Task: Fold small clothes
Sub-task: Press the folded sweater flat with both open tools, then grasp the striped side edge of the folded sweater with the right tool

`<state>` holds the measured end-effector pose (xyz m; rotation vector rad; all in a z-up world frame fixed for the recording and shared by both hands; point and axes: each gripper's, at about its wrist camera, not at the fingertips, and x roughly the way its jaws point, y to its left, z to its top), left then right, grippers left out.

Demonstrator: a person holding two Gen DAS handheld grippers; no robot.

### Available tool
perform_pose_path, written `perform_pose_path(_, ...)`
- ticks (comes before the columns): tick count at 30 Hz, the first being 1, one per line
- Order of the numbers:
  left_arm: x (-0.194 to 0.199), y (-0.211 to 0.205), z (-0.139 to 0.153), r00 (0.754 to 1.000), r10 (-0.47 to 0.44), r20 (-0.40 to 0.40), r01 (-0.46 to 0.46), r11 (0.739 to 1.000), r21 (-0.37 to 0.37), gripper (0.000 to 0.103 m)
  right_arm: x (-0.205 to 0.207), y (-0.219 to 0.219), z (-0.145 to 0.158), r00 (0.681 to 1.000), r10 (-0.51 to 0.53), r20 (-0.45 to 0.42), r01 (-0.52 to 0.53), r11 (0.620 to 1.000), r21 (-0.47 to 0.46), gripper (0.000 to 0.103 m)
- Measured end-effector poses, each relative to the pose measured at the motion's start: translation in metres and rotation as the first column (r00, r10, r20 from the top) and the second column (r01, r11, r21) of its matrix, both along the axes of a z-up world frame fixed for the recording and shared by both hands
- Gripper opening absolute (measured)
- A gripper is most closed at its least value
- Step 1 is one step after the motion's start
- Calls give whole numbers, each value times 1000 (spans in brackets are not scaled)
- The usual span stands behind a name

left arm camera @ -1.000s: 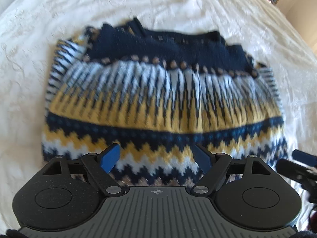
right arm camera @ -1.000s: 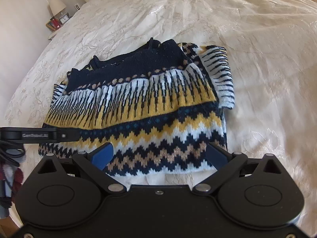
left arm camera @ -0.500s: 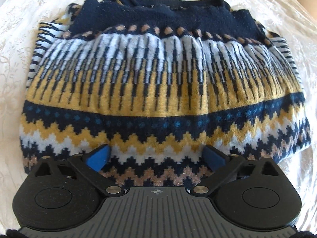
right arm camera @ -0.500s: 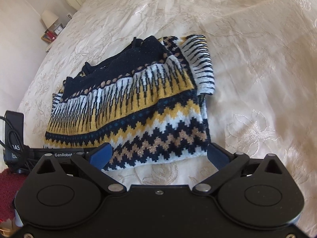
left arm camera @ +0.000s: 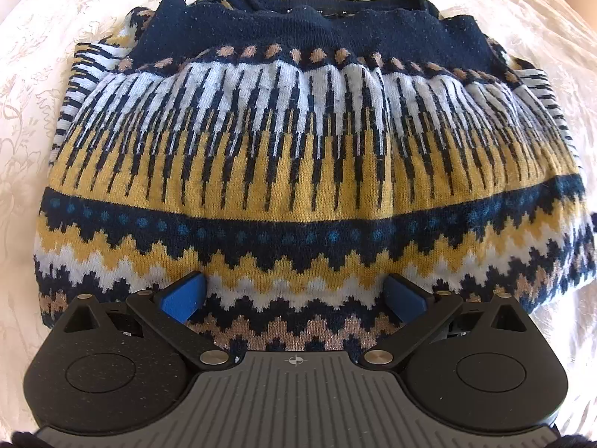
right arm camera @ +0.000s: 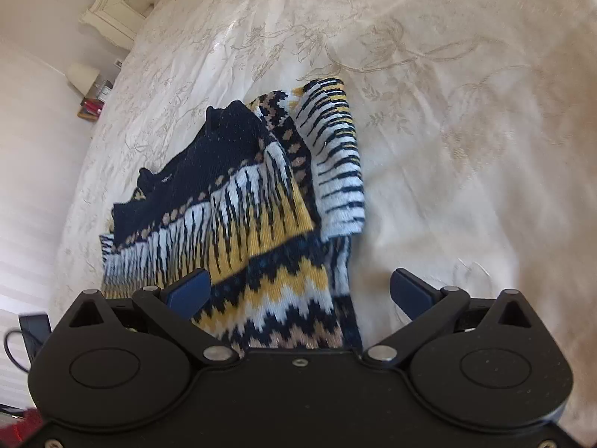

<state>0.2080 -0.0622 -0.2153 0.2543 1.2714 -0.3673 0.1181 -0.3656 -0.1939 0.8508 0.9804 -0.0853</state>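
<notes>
A knitted sweater in navy, yellow, white and tan zigzag bands lies folded on a cream bedspread, its navy collar at the far side. My left gripper is open, low over the sweater's near hem, with blue pads spread wide on either side of it. In the right wrist view the sweater lies left of centre with a striped sleeve folded along its right edge. My right gripper is open at the sweater's near right corner, one finger over the knit, the other over bare bedspread.
The embroidered cream bedspread spreads far and right of the sweater. A carved headboard and a bedside lamp stand at the far left. A black device with a cable sits at the left edge.
Both grippers have moved closer and lower toward the sweater's near hem. The right gripper has swung to the sweater's right corner. The sweater has not moved.
</notes>
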Motion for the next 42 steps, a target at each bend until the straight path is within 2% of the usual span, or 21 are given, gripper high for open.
perform_pose_path(6,6,6,2,1000,-1,-13,1,1000,-4,103,35,-7,-21,999,33,2,-33,997,64,103)
perform_pose_path(13,10,8,6,1000,11,-12,-11,1000,-14,102,70,-3,-36,995,98,20,-100,992,74,103)
perform_pose_path(15,10,11,16,1000,30,-4,-30,999,-22,98,71,-3,-38,995,94,36,-97,992,79,103)
perform_pose_path(16,11,12,22,999,44,6,-43,999,-32,89,70,-3,-38,995,90,41,-93,992,82,103)
perform_pose_path(19,18,14,45,997,64,43,-60,995,-85,89,67,-4,-38,993,106,61,-111,991,80,103)
perform_pose_path(24,55,-4,62,993,54,100,-44,994,-100,89,67,-5,-39,985,149,82,-155,985,79,103)
perform_pose_path(28,84,-24,55,992,67,107,-59,995,-82,89,68,-13,-40,989,130,74,-139,982,131,103)
perform_pose_path(33,108,-37,29,996,65,61,-63,998,-20,93,68,-19,-42,988,134,72,-144,976,162,103)
perform_pose_path(37,113,-45,18,997,39,67,-40,999,13,103,67,-23,-43,988,134,79,-147,972,181,103)
perform_pose_path(42,116,-52,13,996,42,75,-44,999,31,103,66,-28,-45,986,141,91,-158,966,205,103)
